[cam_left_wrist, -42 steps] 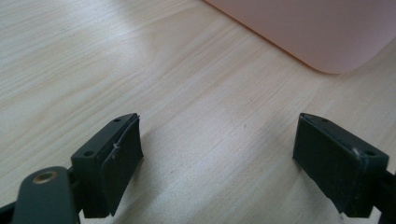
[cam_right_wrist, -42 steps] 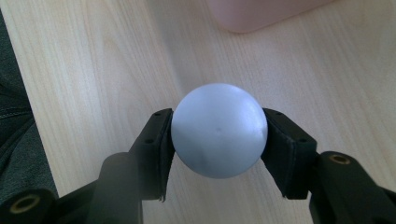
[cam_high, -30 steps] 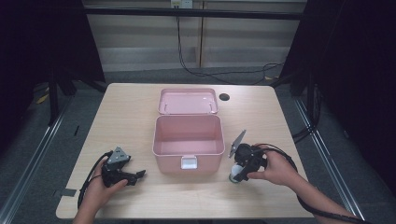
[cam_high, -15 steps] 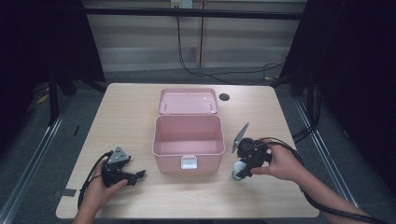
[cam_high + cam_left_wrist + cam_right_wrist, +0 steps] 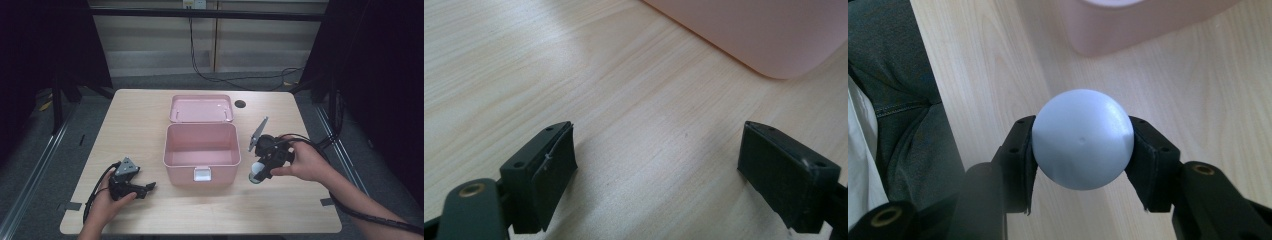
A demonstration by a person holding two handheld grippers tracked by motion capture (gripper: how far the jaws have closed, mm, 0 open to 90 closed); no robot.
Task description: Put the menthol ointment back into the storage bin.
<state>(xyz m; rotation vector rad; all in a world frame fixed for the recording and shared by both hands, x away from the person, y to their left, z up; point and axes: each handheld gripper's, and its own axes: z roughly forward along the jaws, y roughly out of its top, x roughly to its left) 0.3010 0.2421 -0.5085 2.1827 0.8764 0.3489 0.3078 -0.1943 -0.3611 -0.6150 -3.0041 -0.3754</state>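
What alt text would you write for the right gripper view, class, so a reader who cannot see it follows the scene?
A pale blue ball is clamped between the two black jaws of the right tongs, above a light wooden table. The lower part of a pink box shows at the top, and dark trousers lie past the table's edge.

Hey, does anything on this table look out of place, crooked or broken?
Nothing stands out. The pink box sits square with its lid open behind it, the right tool grips a pale ball cleanly, and the left tool is open over the bare table.
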